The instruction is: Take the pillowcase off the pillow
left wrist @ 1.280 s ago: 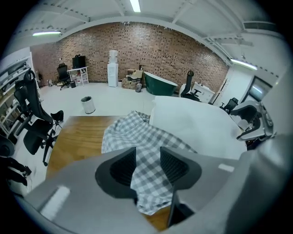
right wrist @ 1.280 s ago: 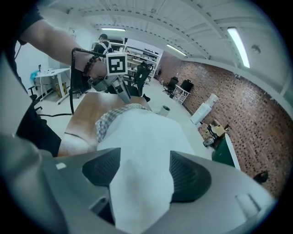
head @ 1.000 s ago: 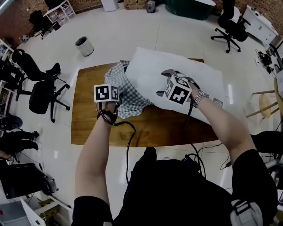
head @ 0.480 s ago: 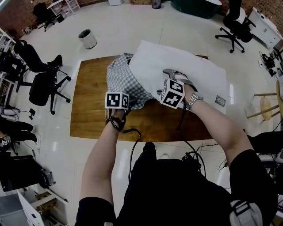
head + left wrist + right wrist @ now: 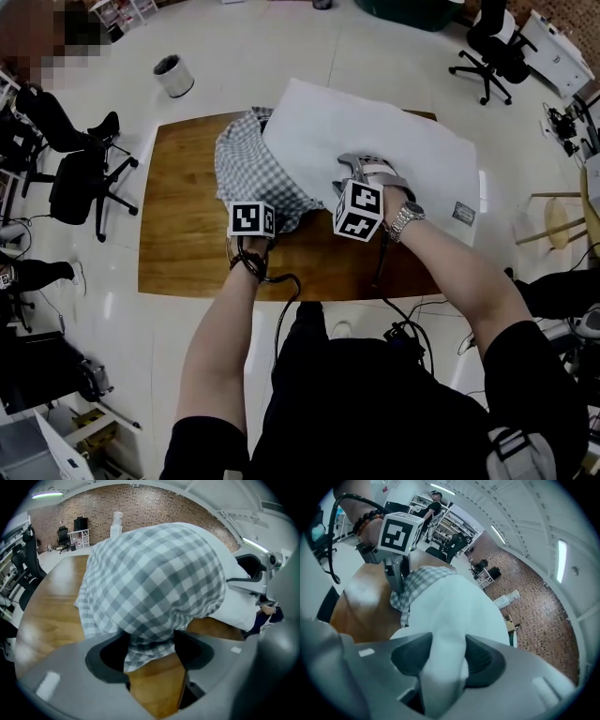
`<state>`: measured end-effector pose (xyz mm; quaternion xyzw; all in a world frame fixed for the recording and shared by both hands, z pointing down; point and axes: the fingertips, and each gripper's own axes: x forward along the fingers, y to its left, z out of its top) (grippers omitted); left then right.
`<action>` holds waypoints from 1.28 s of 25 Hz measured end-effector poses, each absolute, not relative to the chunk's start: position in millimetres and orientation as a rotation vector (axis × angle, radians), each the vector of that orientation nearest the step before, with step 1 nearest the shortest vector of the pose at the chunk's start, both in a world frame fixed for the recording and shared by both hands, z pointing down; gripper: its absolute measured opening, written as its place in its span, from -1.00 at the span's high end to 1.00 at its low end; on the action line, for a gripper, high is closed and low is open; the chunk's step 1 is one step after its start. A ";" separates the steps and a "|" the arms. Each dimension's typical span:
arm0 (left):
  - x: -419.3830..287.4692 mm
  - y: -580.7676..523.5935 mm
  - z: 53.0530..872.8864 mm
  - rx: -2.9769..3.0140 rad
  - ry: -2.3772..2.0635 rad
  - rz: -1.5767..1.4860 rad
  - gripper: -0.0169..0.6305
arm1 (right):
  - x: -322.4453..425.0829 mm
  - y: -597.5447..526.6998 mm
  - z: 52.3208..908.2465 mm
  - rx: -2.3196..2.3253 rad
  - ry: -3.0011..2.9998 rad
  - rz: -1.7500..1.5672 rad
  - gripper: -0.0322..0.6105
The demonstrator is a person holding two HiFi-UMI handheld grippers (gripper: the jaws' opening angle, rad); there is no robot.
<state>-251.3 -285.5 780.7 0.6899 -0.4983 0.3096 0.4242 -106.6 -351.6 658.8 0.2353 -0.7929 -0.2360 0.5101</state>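
A wooden desk [image 5: 187,244] carries the job. A white pillow [image 5: 394,141] sprawls over its far right part and appears to overhang the far and right edges. The grey checked pillowcase [image 5: 246,169] is already off most of it. It is bunched over the pillow's left end, near the middle of the far edge, with loose cloth spilling toward the desk's centre.

The person works with 2 grippers at the near side of the pillow. The right gripper [image 5: 443,660] has just been closing, and its pads now pinch a ridge of bare white pillow. The left gripper [image 5: 150,651] stands wide. It too has just been closing a little, with a hanging fold of checked cloth between its jaws but not clearly clamped.

The stripping looks well advanced, with the last pull likely to come. The risks lie in the 2 grips. If the left jaws take only the thin hem, it could slip free. The right pinch is also small, and if it gives, the pillow may slide along with the cover instead of parting from it.
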 end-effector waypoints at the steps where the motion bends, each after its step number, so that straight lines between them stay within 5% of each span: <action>1: -256.7 -287.4 782.3 1.720 -1.255 0.789 0.10 | -107.1 -353.9 656.3 0.577 -1.895 -0.603 0.35; 5: -277.6 -293.1 776.9 1.707 -1.312 0.795 0.85 | -100.0 -356.6 646.2 0.598 -1.868 -0.725 0.75; 6: -282.3 -293.3 774.8 1.705 -1.317 0.788 0.89 | -96.3 -356.9 644.4 0.601 -1.870 -0.738 0.78; 28: -358.7 -180.0 748.8 1.546 -1.575 0.758 0.91 | -4.4 -283.3 650.9 0.666 -1.842 -0.733 0.80; 32: -359.1 -145.6 755.1 1.545 -1.596 0.721 0.91 | -0.6 -255.2 664.6 0.666 -1.849 -0.726 0.54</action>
